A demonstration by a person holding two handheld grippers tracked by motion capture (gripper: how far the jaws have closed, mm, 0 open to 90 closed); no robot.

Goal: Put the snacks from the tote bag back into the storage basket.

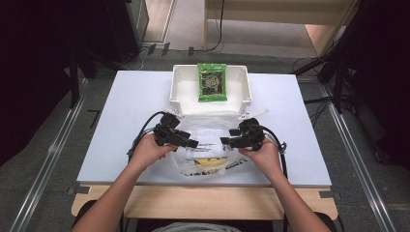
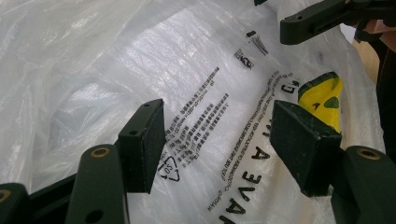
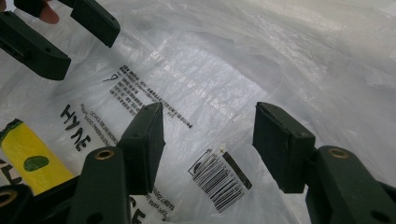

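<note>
The clear plastic bag (image 1: 205, 154) lies flat on the near middle of the surface (image 1: 121, 121), directly between your hands. Your left gripper (image 1: 192, 143) and right gripper (image 1: 225, 141) face each other over it, equally near, both with jaws apart, holding nothing.

The plastic bag (image 1: 208, 152) is clear and milky white, printed with black lettering, a black barcode and a recycling mark. Inside it shows a yellow packet (image 2: 324, 100) with dark green spots and edging. Both grippers, left gripper (image 1: 193, 143) and right gripper (image 1: 225, 141), are black. The bin (image 1: 181, 89) is white; the snack packet (image 1: 212, 82) in it is bright green with a dark patterned centre. The table (image 1: 125, 125) is pale blue-white.
</note>
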